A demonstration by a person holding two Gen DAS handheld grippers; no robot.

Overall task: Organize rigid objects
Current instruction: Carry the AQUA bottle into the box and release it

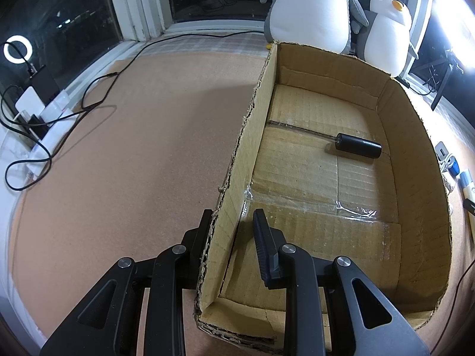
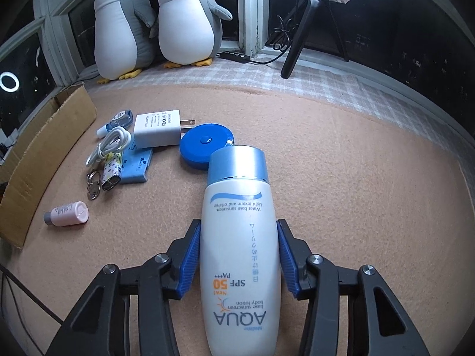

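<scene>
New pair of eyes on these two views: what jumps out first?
The white sunscreen bottle with a blue cap fills the right wrist view, lying between the right gripper pads. In the left wrist view, the left gripper straddles the near wall of a cardboard box holding only a black cylinder. Two plush penguins stand by the window.

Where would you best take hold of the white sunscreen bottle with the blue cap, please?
Grip the white sunscreen bottle with the blue cap across its flat-sided lower body, coming from the base end along its length. It lies flat, cap pointing away, and the right gripper already straddles that smooth middle section, where the sides run nearly parallel.
</scene>
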